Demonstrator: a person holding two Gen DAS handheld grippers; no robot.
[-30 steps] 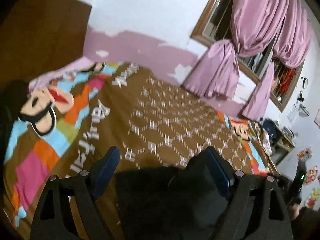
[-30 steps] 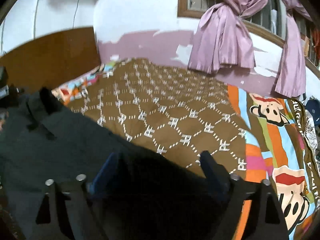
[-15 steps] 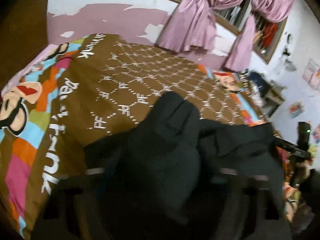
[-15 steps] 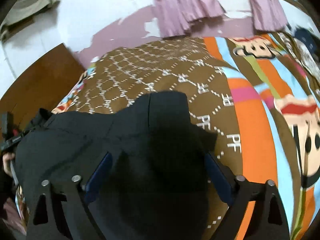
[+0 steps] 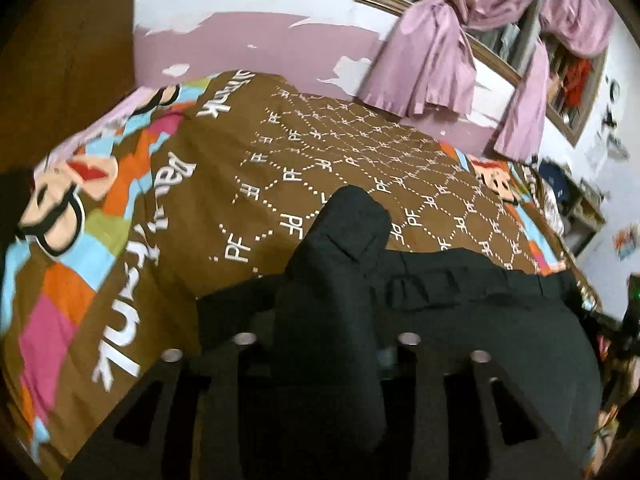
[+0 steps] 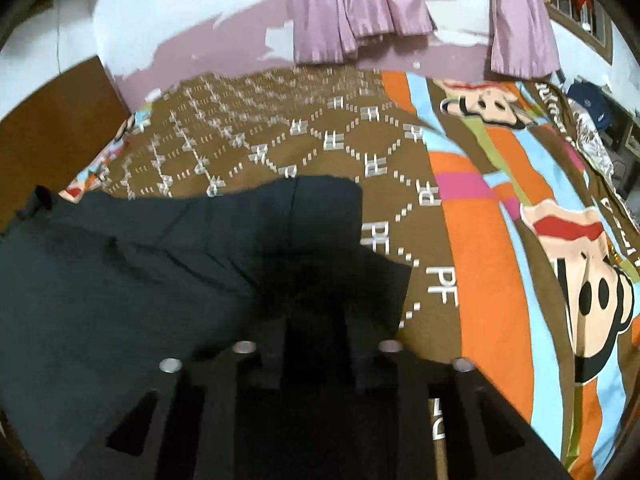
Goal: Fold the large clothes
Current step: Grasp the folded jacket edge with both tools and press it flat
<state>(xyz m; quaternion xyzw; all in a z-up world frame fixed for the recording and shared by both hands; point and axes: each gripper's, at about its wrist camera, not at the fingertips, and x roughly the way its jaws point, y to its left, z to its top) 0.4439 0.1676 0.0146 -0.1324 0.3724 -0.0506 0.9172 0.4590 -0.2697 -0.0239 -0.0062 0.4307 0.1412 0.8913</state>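
Both of your grippers have come lower toward the bed point(image 5: 248, 216) since a second ago, and the black garment point(image 5: 460, 320), which then only filled the bottom of each view, now lies spread across the brown patterned cover. Your left gripper point(image 5: 326, 344) has its fingers drawn in from wide apart, and they are clamped on a bunch of the black cloth that stands up between them. Your right gripper point(image 6: 316, 348) is closing at this moment with a fold of the black garment point(image 6: 120, 280) between its fingers; whether the pads already press on it, you cannot tell from this view, because the cloth hides them. The garment rests at the near side of the bed, stretched between your two grippers, and its far edge looks rather straight in the right wrist view. As I judge it, the folding is only at its beginning: the piece is laid out and gripped at two places, but no clean fold is visible yet. The pink curtains point(image 6: 360, 4) hang behind the bed.
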